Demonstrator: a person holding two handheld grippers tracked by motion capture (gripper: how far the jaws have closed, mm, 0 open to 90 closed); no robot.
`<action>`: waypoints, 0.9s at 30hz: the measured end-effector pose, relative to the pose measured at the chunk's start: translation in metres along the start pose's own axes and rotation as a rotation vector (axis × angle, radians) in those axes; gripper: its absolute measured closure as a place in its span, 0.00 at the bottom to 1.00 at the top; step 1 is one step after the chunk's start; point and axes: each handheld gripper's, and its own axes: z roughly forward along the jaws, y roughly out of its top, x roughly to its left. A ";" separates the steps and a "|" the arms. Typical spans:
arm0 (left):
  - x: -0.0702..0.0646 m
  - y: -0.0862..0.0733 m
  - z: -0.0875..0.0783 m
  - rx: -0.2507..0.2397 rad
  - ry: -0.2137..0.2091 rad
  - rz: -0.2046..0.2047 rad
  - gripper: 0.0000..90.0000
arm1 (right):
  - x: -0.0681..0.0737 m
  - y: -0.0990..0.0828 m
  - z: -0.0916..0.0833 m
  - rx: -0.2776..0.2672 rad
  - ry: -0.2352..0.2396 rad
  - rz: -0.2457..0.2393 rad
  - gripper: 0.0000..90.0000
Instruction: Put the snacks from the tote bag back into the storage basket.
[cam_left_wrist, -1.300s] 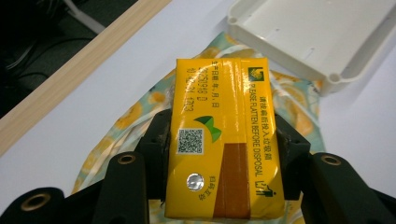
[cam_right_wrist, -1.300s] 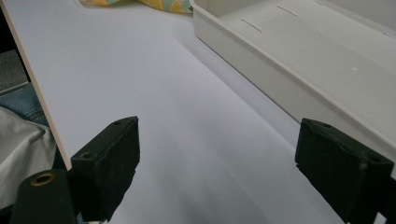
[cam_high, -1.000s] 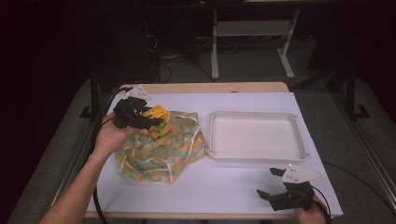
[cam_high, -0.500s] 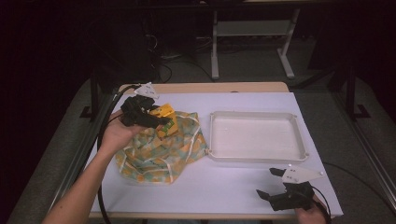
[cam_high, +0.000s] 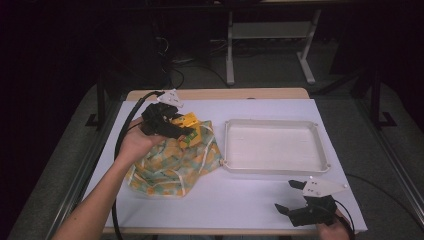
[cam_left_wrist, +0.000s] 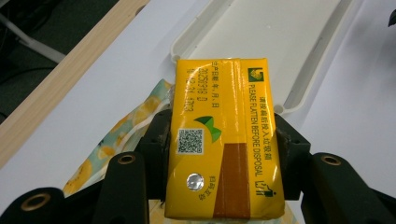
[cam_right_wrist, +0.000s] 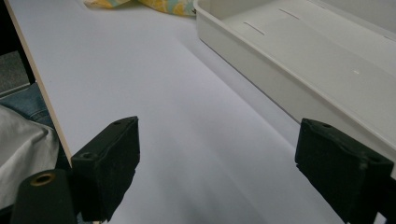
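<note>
The table (cam_high: 260, 200) has a white top with a light wooden edge (cam_high: 215, 94) along its far side, and stands on a grey carpeted floor (cam_high: 380, 150). Beyond it the room is dark: a white metal frame (cam_high: 265, 40) with two legs stands on the floor, and black cables (cam_high: 180, 65) lie tangled to its left. Light falls mainly on the tabletop, while dark rails (cam_high: 395, 155) run down either side of the table.
</note>
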 end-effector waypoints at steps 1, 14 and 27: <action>0.000 0.000 0.000 0.000 0.000 0.000 0.56 | 0.000 0.000 0.000 0.000 0.000 0.000 0.15; -0.011 0.023 0.020 0.005 -0.047 0.054 0.56 | 0.001 0.000 -0.003 -0.019 0.016 0.007 0.15; -0.021 0.036 0.034 0.003 -0.074 0.075 0.56 | 0.000 0.000 -0.004 -0.027 0.017 0.005 0.15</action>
